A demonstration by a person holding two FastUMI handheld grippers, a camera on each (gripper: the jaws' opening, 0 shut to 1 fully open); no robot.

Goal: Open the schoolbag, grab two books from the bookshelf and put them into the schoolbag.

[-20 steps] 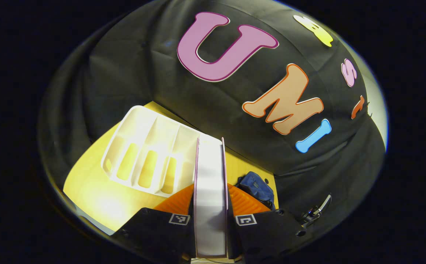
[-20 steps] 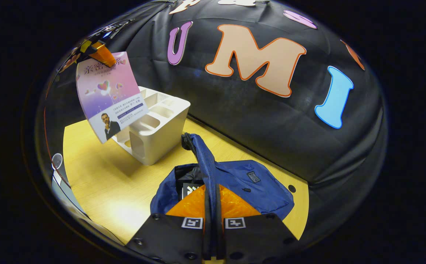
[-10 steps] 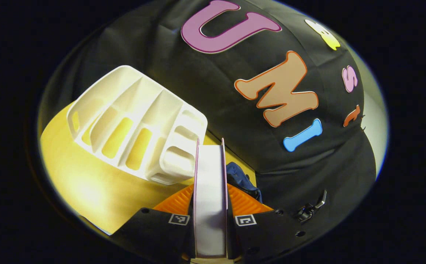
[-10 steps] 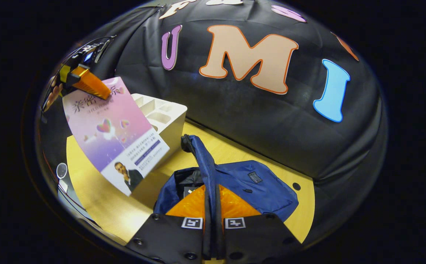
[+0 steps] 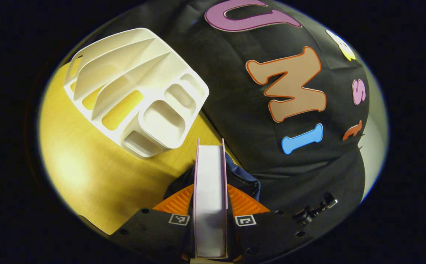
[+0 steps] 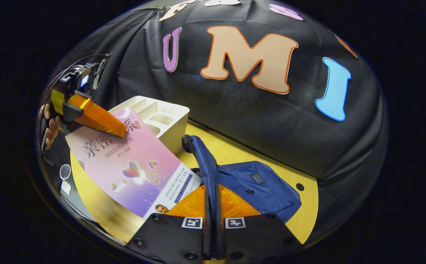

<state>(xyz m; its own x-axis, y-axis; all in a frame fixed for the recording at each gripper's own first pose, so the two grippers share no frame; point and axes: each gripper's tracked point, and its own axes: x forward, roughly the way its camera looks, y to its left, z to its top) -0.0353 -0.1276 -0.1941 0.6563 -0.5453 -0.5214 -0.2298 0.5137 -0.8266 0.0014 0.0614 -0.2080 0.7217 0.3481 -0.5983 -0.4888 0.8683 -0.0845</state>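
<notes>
In the left gripper view, the left gripper (image 5: 210,205) pinches a book (image 5: 210,198) edge-on between both fingers, its page block facing the camera. Just beyond its far end lies the dark opening of the blue schoolbag (image 5: 247,181), then the white bookshelf (image 5: 139,91) standing on the yellow table (image 5: 88,172).

The right gripper view adds what that one hides: the book's pink cover, tilted down with its lower corner at the bag's mouth, and a hand (image 6: 49,126) behind the left gripper. Nearest there, the right gripper (image 6: 213,216) is pressed together on a raised flap of the schoolbag, holding it up. The bookshelf stands behind, near the cloth wall (image 6: 264,121).
</notes>
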